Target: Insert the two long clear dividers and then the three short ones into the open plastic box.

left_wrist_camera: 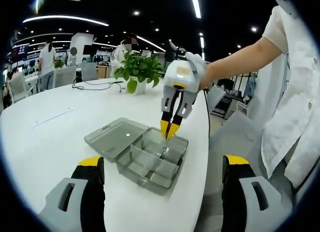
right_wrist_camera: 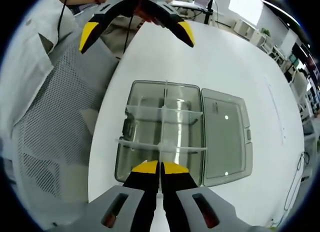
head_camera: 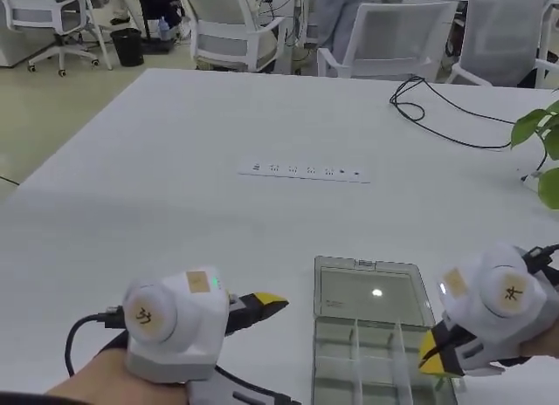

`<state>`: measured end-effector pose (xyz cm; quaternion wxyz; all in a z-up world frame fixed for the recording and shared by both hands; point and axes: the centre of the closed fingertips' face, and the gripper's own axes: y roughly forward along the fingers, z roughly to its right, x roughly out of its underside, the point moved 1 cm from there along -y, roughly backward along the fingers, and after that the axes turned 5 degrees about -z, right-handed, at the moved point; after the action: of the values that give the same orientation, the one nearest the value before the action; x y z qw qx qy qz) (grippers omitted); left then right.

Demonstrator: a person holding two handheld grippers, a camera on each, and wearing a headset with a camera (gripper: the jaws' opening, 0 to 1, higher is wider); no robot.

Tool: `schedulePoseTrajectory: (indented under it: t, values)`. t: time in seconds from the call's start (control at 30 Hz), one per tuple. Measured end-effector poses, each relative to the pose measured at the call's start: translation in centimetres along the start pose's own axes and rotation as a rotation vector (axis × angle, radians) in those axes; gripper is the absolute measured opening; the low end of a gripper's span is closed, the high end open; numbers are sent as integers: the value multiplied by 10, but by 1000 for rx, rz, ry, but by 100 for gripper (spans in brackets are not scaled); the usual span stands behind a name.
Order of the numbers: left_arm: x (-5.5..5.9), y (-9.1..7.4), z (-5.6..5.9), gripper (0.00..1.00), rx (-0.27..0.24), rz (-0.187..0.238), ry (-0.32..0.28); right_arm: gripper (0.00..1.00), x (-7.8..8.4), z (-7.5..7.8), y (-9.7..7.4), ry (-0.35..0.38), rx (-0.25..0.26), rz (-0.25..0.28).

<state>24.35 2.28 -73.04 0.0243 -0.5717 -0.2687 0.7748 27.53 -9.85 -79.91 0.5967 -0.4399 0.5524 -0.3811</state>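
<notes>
The open clear plastic box (head_camera: 325, 363) lies at the table's near edge with its lid (head_camera: 371, 288) folded flat behind it. Two long clear dividers (right_wrist_camera: 165, 113) (right_wrist_camera: 170, 148) cross the box (right_wrist_camera: 125, 157), and a short divider (right_wrist_camera: 165, 94) stands in the far compartment. My right gripper (right_wrist_camera: 160, 165) is over the box's near wall, shut on a thin short clear divider (right_wrist_camera: 160, 153) that points down into the box. In the left gripper view that right gripper (left_wrist_camera: 170, 129) hangs over the box (left_wrist_camera: 127, 164). My left gripper (left_wrist_camera: 162, 162) is wide open beside the box, holding nothing.
A white power strip (head_camera: 304, 171) lies at mid-table and a black cable (head_camera: 437, 117) loops at the back right. A potted plant (head_camera: 546, 139) stands at the right edge. Office chairs (head_camera: 227, 30) line the far side.
</notes>
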Motion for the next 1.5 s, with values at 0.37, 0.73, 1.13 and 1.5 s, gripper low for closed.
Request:
schedulePoseTrajectory:
  t: [0.37,0.73,1.13,1.5]
  values:
    - [-4,2,3,100,-5,10,6,3,-1,1,0,66,-81,-18]
    - [-8,-1,4,100,-8,24,7,3,-2,0,0,48,-93,-81]
    - [-7,-5,2,99,-15,31,2,3,2,-2,9,25,-71,-113]
    - [-5,-5,2,99,-17,26,-1,3,4,-1,12,37,-24,-84]
